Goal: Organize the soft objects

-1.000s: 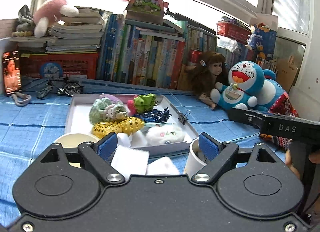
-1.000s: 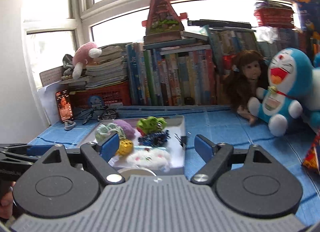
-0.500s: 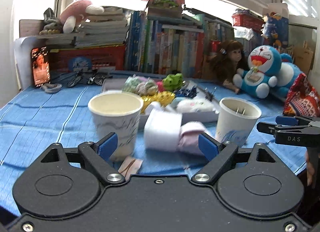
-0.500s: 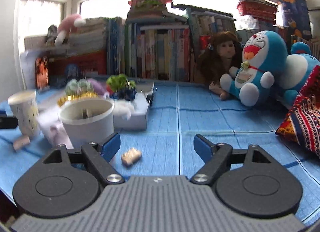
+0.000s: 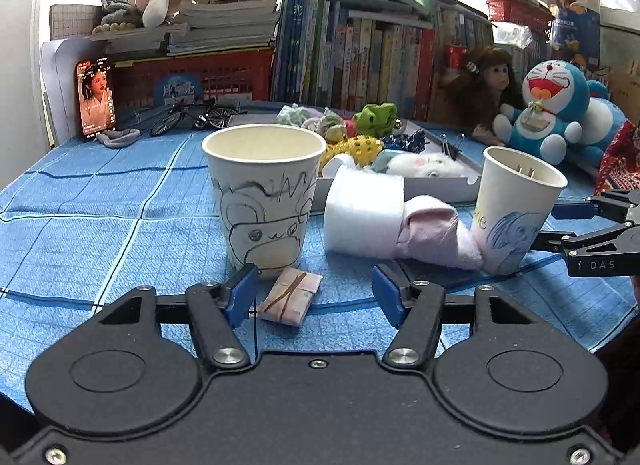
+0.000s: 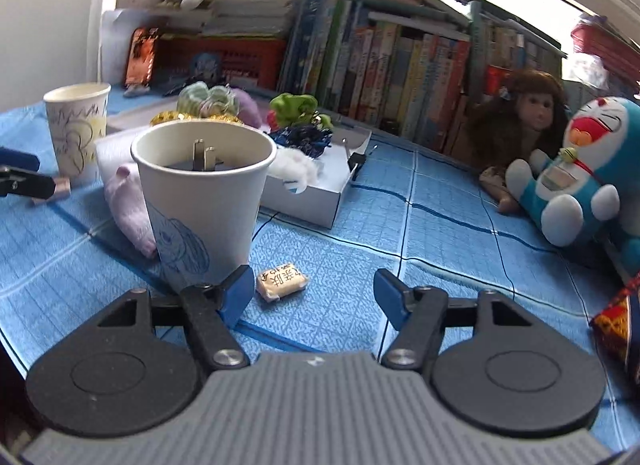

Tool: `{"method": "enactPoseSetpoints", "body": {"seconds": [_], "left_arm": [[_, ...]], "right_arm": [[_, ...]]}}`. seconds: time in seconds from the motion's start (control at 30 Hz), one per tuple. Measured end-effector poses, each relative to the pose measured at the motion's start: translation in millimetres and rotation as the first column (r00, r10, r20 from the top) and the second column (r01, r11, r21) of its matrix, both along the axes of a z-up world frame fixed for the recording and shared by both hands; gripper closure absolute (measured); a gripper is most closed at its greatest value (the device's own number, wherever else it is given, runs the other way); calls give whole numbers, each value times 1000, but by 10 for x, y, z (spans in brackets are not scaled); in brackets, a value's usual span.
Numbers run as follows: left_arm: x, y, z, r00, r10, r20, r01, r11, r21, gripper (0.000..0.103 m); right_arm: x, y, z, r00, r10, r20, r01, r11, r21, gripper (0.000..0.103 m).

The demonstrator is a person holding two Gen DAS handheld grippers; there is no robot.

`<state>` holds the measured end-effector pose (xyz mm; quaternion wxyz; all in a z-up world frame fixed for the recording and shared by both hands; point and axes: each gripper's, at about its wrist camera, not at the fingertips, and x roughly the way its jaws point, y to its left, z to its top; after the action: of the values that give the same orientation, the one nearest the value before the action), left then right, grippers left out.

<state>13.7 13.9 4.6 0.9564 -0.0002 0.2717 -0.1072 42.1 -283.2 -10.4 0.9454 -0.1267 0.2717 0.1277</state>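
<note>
Both grippers are closing, nothing gripped yet — left gripper around a wrapped packet, right gripper by a candy.

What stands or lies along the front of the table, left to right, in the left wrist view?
Paper cup with the bear doodle → small wrapped packet → rolled white sock → pink sock → paper cup with the blue drawing → right gripper.

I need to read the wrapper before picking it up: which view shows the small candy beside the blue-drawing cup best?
The right wrist view: the candy lies close, unblocked, printed side up, just ahead of the right gripper. In the left wrist view the blue-drawing cup hides that spot; the candy cannot be seen there.
</note>
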Motion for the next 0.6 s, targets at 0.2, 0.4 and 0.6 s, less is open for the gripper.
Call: {"method": "enactPoseSetpoints", "body": {"seconds": [0.2, 0.4, 0.6], "left_arm": [[65, -33, -74, 1000, 6, -16, -6, 1000, 11, 47], [114, -60, -115, 1000, 7, -28, -6, 1000, 18, 55], [127, -126, -153, 999, -13, -48, 14, 1000, 23, 76]], "right_arm": [[54, 7, -31, 1000, 8, -10, -8, 1000, 10, 29], [107, 41, -78, 1000, 9, -27, -9, 1000, 17, 35], [122, 40, -92, 999, 4, -44, -2, 998, 63, 53]]}}
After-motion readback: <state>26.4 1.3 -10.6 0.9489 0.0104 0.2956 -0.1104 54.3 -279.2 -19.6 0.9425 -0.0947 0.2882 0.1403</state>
